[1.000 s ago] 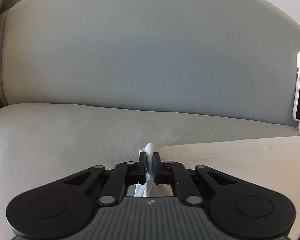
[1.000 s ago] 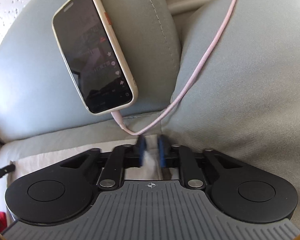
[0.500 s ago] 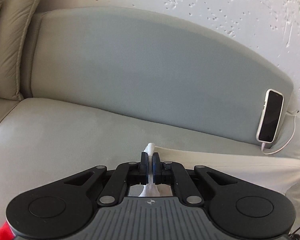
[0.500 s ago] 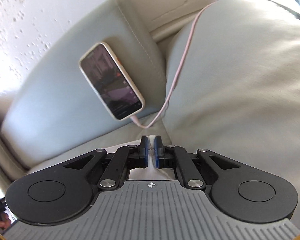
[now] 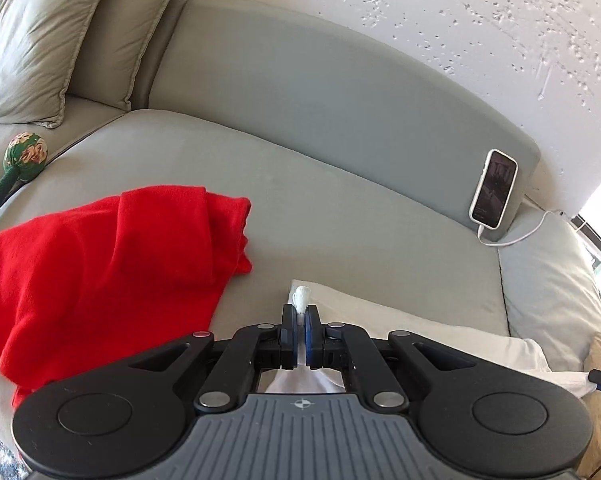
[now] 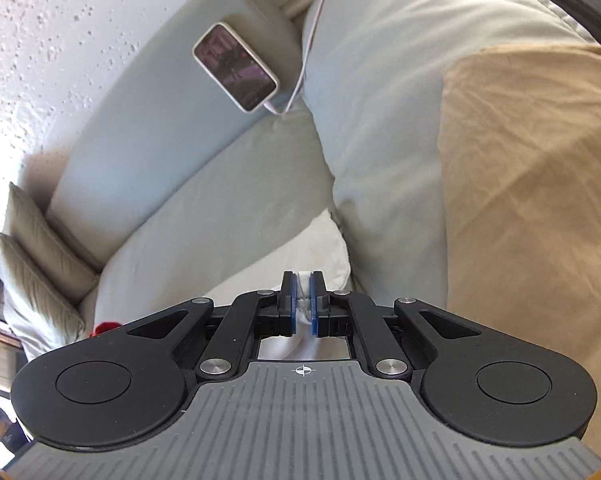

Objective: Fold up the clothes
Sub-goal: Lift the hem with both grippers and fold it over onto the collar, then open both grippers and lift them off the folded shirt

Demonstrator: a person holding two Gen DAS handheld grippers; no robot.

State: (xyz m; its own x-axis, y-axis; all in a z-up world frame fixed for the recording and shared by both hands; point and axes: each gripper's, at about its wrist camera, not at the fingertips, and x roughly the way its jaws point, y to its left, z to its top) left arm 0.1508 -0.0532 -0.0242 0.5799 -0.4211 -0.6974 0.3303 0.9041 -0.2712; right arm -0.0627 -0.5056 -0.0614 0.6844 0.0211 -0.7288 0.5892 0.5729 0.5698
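The white garment [image 5: 400,322] lies stretched along the sofa seat [image 5: 340,216], one pinched corner in the left tongs [image 5: 300,330] and another in the right tongs [image 6: 303,304], both clamped tight on cloth. Both have drawn back and up from the sofa's backrest within the last second, so the far edge seems to be coming over for a fold. A red garment [image 5: 100,264] lies just left; no containers in sight.
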